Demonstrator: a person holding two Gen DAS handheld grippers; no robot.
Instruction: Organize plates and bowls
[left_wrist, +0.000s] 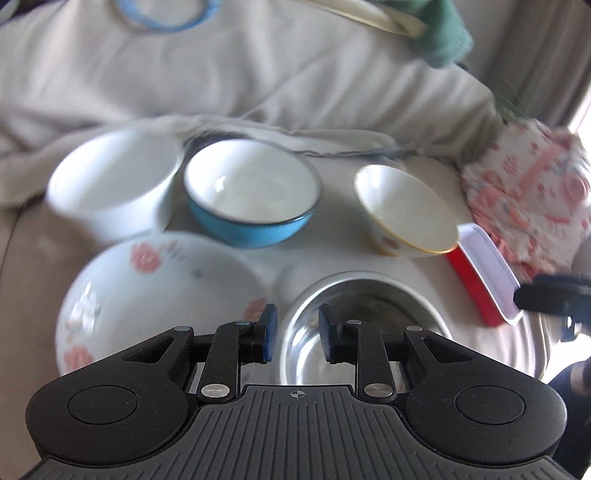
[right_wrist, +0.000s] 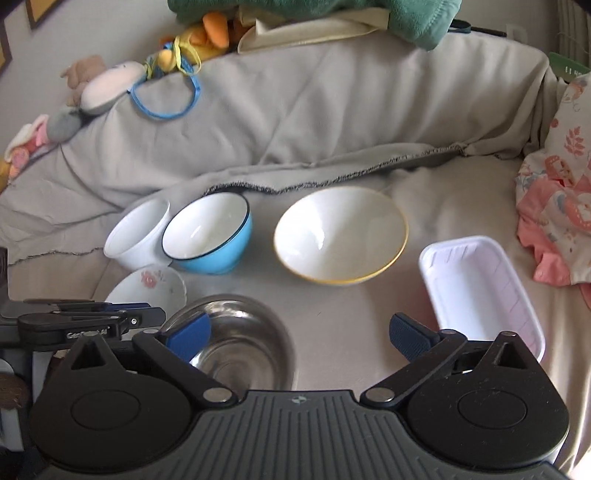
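Left gripper (left_wrist: 295, 338): my jaws stand narrowly apart, pinching nothing, above the steel bowl (left_wrist: 364, 328).
Right gripper (right_wrist: 299, 334): my jaws are spread wide and empty, probably readied for a rim.
Steel bowl: nearest me, shiny, beside the floral plate (left_wrist: 155, 295).
Back row: white bowl (right_wrist: 138, 236) touching blue bowl (right_wrist: 210, 236); gold-rimmed bowl (right_wrist: 341, 236) apart, tilted.
Tray (right_wrist: 484, 291): white inside, red outside, rightmost.
Layout: unstacked, so sorting has likely barely begun.

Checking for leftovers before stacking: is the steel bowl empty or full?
Empty. The steel bowl shows bare shiny metal down to its bottom in both wrist views, with nothing inside.
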